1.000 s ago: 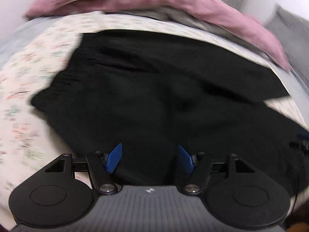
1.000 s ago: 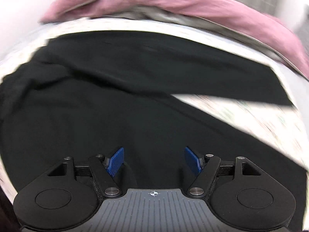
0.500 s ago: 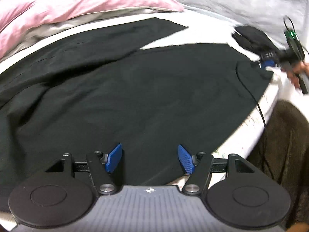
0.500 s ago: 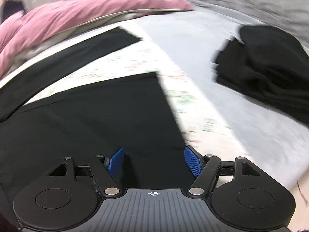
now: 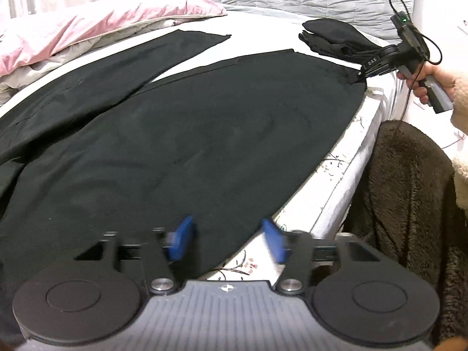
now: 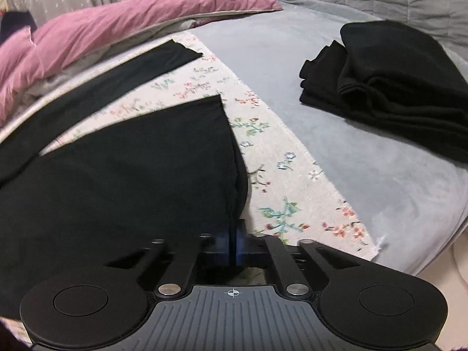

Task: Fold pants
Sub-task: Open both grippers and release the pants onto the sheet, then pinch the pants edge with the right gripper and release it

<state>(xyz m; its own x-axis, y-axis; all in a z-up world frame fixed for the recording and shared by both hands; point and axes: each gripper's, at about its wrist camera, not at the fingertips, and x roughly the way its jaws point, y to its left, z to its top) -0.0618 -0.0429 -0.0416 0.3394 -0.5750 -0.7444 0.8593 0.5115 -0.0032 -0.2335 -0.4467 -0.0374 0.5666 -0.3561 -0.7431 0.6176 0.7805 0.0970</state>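
Pants [image 5: 204,134] lie spread flat on the bed [image 6: 336,158], black, with both legs running away toward the pink duvet [image 6: 122,20]. Your right hand-held gripper [image 6: 232,247] has its blue pads together, clamped on the hem of the near leg at its corner; this pinch gives you control of that end for the fold. Your left hand-held gripper [image 5: 225,241] sits at the bed's near edge with its jaws closing; the near side edge of the pants lies between the pads, which do not yet press on it. Holding the same edge at two well-separated places lets you lift it evenly, probably to carry the near leg over the far one. In the left view, a hand [image 5: 435,80] holds the right tool at the hem. A folded stack of black garments [image 6: 389,87] rests well apart on the grey blanket, clear of the working area.
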